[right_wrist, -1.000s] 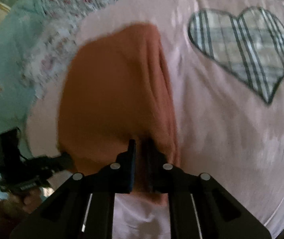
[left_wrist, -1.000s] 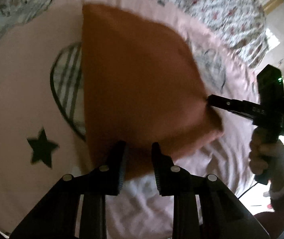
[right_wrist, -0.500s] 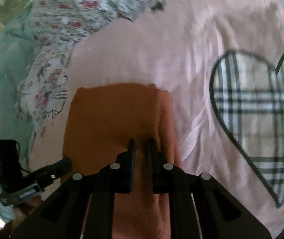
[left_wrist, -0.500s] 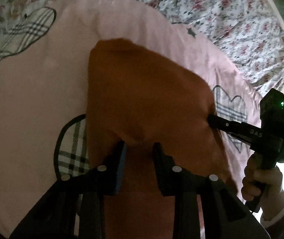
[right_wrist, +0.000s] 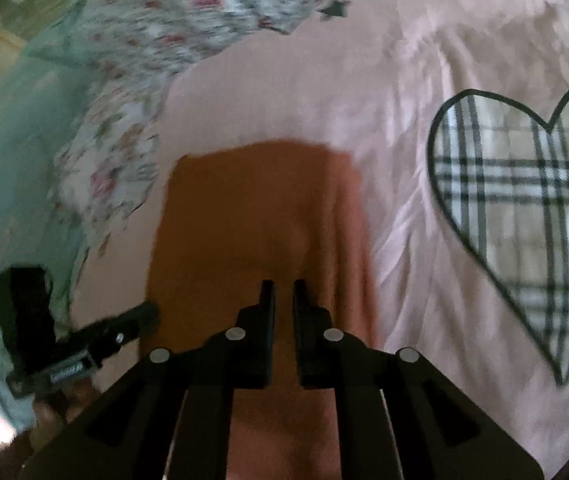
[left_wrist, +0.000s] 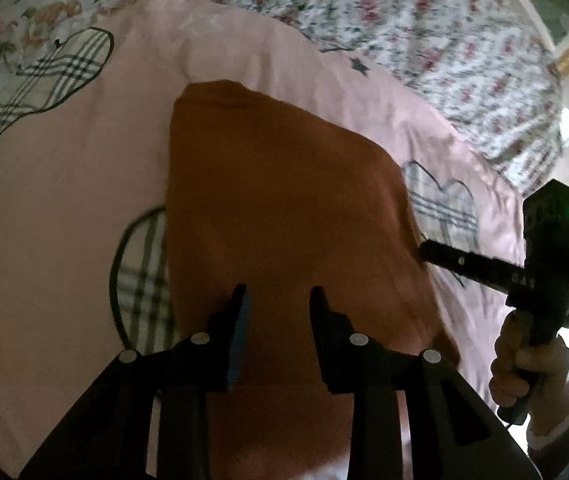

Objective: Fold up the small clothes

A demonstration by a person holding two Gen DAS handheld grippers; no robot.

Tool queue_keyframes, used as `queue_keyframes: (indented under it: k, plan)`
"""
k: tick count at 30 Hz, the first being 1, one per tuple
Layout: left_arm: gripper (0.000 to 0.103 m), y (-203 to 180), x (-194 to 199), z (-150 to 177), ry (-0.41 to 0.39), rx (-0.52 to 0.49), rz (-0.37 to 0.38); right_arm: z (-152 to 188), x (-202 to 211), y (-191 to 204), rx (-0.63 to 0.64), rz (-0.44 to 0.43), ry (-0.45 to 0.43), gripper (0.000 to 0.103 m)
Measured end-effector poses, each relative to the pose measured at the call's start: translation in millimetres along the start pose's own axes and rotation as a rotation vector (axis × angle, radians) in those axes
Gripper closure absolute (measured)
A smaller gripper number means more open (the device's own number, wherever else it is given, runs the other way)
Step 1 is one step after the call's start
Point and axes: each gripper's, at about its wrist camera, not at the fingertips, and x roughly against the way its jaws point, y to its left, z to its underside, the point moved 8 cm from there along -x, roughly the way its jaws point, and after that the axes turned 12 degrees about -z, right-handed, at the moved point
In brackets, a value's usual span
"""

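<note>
An orange garment (left_wrist: 284, 216) lies folded on a pink bedspread (left_wrist: 64, 208); it also shows in the right wrist view (right_wrist: 244, 216). My left gripper (left_wrist: 278, 300) hovers over its near edge, jaws apart, nothing between them. My right gripper (right_wrist: 283, 294) sits over the garment's right side with a narrow gap between the jaws; whether cloth is pinched there is unclear. The right gripper also shows in the left wrist view (left_wrist: 428, 250) at the garment's right edge, and the left gripper shows in the right wrist view (right_wrist: 146, 316) at the garment's left edge.
The pink bedspread carries plaid heart patches (right_wrist: 524, 216) and small black stars (left_wrist: 359, 65). A floral sheet (left_wrist: 424, 28) lies beyond it. Pale green fabric (right_wrist: 16, 160) is at the left of the right wrist view.
The garment has been carried forward and laid down over itself. My left gripper's jaws have opened wider and let go of the cloth. My right gripper's jaws have parted slightly.
</note>
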Motion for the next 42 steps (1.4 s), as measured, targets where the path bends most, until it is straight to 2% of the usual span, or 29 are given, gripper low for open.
queue_keyframes:
  k: [5,8,13,18,19,20,23,24,28,34,39,42]
  plan:
    - [0.072,-6,13,51,0.038,-0.068,0.017,62,14,-9,-0.014,0.059,0.048,0.093]
    - [0.072,-6,13,70,0.041,-0.105,-0.005,86,15,-24,-0.064,0.072,0.044,0.094]
    - [0.072,-8,11,80,0.034,-0.164,-0.053,92,18,-16,-0.049,0.099,0.02,0.093]
    - [0.055,0,35,82,0.001,-0.173,-0.078,94,34,6,-0.023,0.105,-0.027,0.092]
    - [0.055,4,39,83,-0.005,-0.17,-0.084,96,37,9,-0.021,0.107,-0.035,0.091]
    - [0.053,8,43,85,-0.011,-0.168,-0.094,99,40,12,-0.019,0.111,-0.044,0.088]
    - [0.043,24,55,92,-0.028,-0.178,-0.15,110,50,19,-0.013,0.132,-0.072,0.067]
    - [0.041,28,58,95,-0.034,-0.185,-0.164,114,53,22,-0.008,0.139,-0.085,0.064]
    - [0.035,38,69,110,-0.057,-0.23,-0.22,133,61,26,-0.01,0.162,-0.104,0.064]
    - [0.028,49,78,131,-0.07,-0.261,-0.275,164,66,31,-0.016,0.19,-0.085,0.063]
    - [0.022,56,84,139,-0.081,-0.305,-0.341,181,73,40,0.016,0.226,-0.075,0.042]
    - [0.022,58,89,141,-0.105,-0.337,-0.391,186,77,47,0.075,0.245,-0.06,0.034]
